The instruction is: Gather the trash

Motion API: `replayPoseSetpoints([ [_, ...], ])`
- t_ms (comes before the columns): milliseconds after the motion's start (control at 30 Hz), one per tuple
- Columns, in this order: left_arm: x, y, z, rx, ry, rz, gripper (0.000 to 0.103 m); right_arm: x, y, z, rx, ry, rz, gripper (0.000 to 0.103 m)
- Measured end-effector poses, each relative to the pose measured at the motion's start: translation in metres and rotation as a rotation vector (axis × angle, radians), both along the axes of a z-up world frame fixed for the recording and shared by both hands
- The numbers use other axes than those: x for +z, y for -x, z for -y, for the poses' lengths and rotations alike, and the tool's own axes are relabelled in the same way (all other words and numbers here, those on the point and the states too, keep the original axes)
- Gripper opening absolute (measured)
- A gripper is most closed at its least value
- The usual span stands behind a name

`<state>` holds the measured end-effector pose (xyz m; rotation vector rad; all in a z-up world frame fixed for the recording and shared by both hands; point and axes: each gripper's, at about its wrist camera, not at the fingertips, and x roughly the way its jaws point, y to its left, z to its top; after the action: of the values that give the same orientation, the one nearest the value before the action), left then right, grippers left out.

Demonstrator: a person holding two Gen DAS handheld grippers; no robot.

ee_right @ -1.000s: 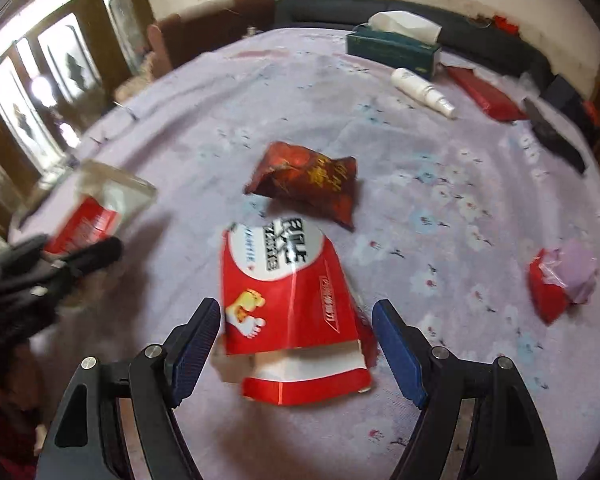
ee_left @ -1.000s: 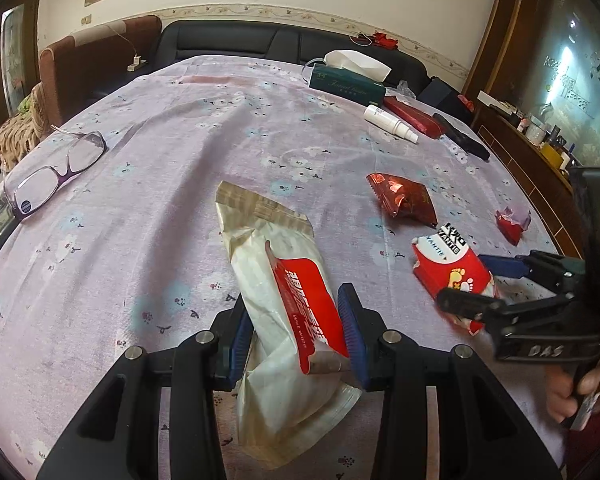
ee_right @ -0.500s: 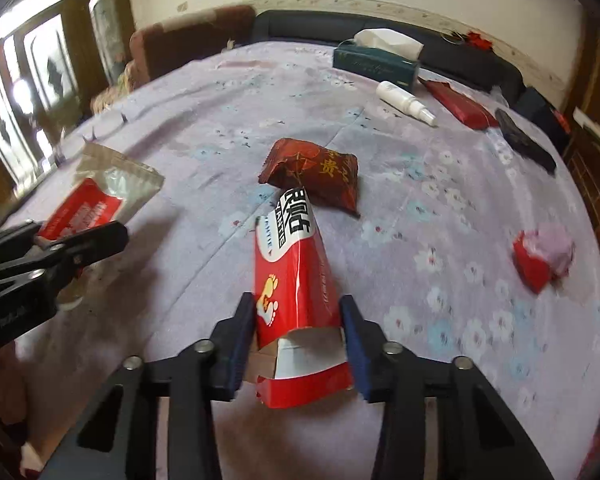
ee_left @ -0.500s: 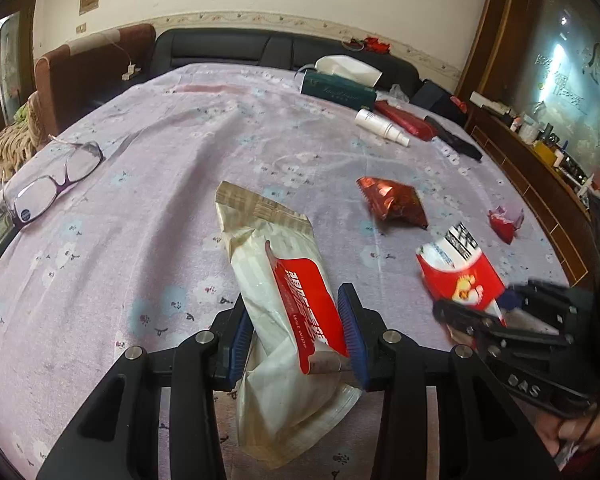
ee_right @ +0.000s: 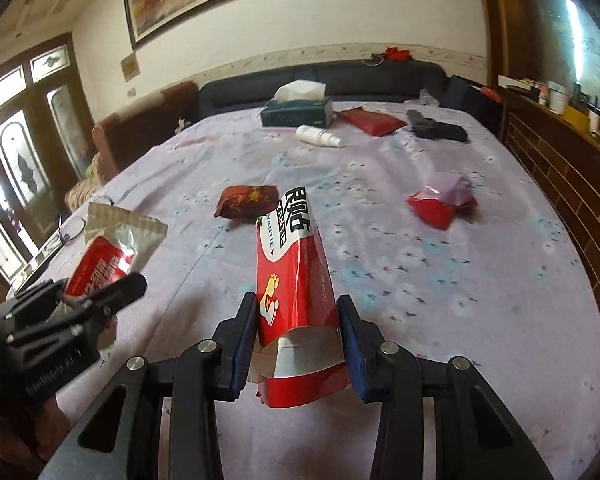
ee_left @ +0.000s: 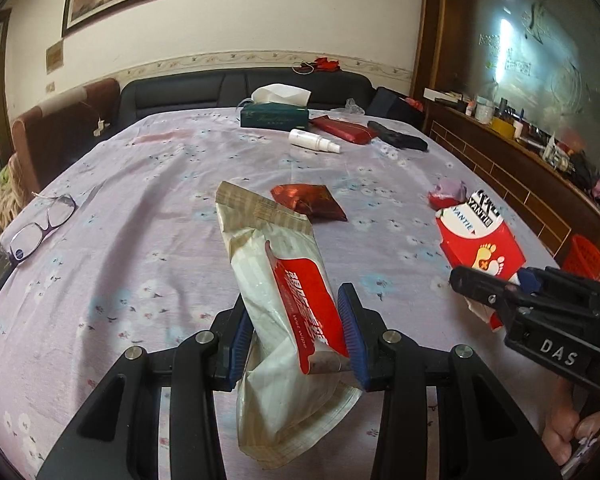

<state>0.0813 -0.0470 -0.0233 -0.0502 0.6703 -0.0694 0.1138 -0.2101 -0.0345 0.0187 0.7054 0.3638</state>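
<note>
My left gripper (ee_left: pixel 296 336) is shut on a cream and red wet-wipe wrapper (ee_left: pixel 276 280) and holds it above the table. It also shows at the left of the right wrist view (ee_right: pixel 108 256). My right gripper (ee_right: pixel 298 336) is shut on a flattened red and white box (ee_right: pixel 294 276), also lifted off the table; it shows at the right of the left wrist view (ee_left: pixel 480 240). A dark red snack packet (ee_left: pixel 310 202) and a crumpled red and lilac wrapper (ee_right: pixel 444 198) lie on the lilac tablecloth (ee_left: pixel 148 216).
Glasses (ee_left: pixel 40 224) lie at the left edge. At the far end are a green tissue box (ee_left: pixel 274 116), a white bottle (ee_left: pixel 314 140), a red pouch (ee_left: pixel 346 130) and a black case (ee_left: pixel 398 138). A red basket (ee_left: pixel 588 258) stands beside the table on the right.
My right gripper closed on the red and white box and lifted it off the cloth. Both grippers rose and tilted up, so more of the wall shows. The left still holds the wrapper.
</note>
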Motion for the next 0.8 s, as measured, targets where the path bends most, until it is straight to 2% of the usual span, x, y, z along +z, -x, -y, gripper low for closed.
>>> replayPoseSetpoints([
  [100,-0.001,0.001,0.004,0.006,-0.023,0.005,0.04,-0.002,0.004,0.005,-0.013,-0.018,0.004,0.043],
  [800,-0.003,0.002,0.004,0.002,-0.017,0.0,0.04,-0.007,0.008,0.022,-0.029,-0.098,0.002,0.043],
])
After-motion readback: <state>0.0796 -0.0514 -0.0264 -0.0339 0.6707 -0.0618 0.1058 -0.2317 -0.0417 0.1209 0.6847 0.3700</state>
